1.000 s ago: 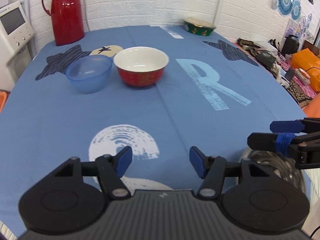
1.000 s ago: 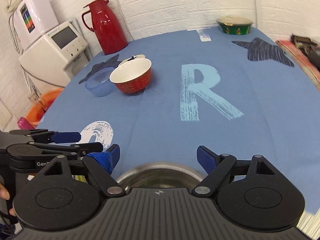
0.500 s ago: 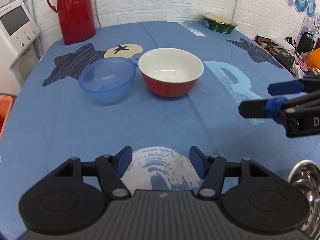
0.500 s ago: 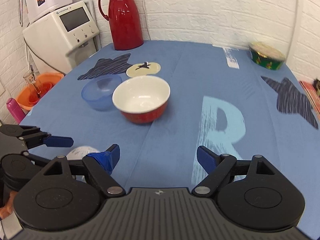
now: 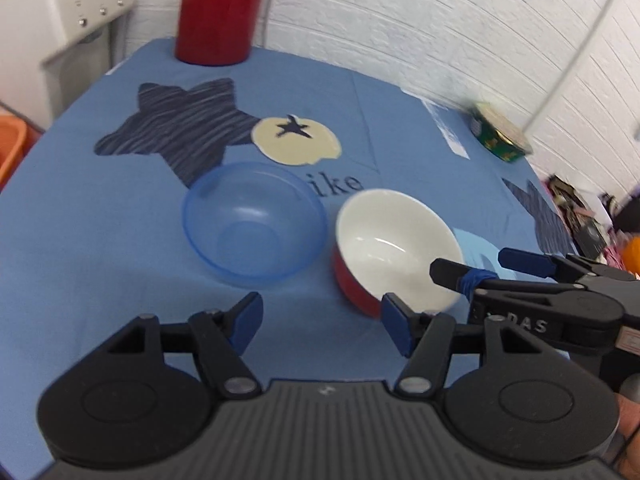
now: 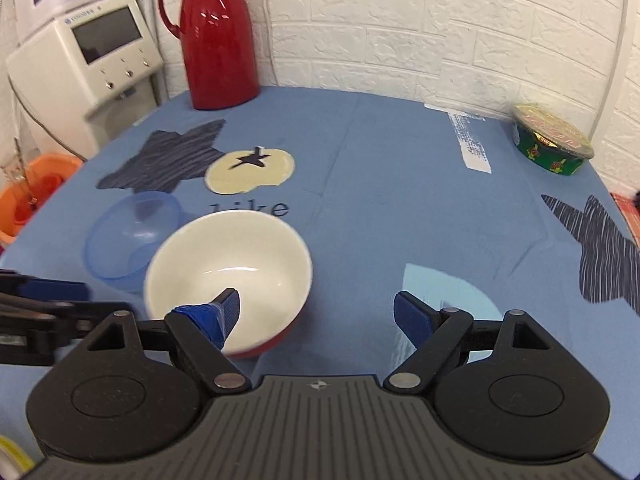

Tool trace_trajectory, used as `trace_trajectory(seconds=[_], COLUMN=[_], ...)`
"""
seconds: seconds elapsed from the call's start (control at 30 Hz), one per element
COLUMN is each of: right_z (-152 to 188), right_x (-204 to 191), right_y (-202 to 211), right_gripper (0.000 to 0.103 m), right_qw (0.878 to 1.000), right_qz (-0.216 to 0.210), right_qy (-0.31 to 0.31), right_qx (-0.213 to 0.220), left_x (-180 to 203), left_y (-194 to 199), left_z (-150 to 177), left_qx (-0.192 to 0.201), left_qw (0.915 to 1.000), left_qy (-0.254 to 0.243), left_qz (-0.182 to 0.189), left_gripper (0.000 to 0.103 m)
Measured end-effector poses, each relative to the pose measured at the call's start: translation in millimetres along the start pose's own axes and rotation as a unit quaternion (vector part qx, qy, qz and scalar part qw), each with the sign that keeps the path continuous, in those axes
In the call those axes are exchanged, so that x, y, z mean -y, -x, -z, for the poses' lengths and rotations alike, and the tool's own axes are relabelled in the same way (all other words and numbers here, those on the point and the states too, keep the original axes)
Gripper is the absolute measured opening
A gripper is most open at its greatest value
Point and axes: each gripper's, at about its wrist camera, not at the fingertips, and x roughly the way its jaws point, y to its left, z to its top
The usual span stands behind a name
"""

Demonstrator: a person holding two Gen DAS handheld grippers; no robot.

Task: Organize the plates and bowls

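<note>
Our right tongs (image 6: 316, 316) gaped wide, one finger over the red bowl (image 6: 240, 264) at lower left; our left tongs (image 5: 322, 320) spread empty below the blue bowl (image 5: 254, 220).

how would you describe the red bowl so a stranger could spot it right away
Start at the tall red flask at the back of the blue tablecloth and come forward past the cream apple print. Two bowls sit side by side; the red bowl is the opaque one, white inside, unlike the see-through blue bowl.
</note>
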Motion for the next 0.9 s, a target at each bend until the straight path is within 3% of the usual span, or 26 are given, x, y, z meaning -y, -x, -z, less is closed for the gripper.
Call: trace_trajectory(seconds=[0.2, 0.53, 0.7, 0.9], right_z=[-14, -23, -23, -18], right_x=[0, -1, -1, -3], right_y=[-46, -37, -40, -46], right_gripper=[0.072, 0.073, 0.073, 0.073], right_qw=[0.996, 0.987, 0.992, 0.993], right_qz=[0.022, 0.066, 0.042, 0.033], right_qy=[0.051, 0.107, 0.073, 0.069], right_qx=[-0.069, -0.104, -0.098, -0.087], left_x=[-22, -17, -5, -2], left_y=[3, 2, -7, -22], left_z=[3, 8, -1, 1], left_qx=[-0.005, -0.01, -0.013, -0.013], left_qw=[0.9997, 0.9998, 0.9968, 0.9864], left_qy=[0.018, 0.019, 0.071, 0.164], left_qz=[-0.018, 0.003, 0.034, 0.009], left_gripper=[0.064, 0.064, 0.064, 0.064])
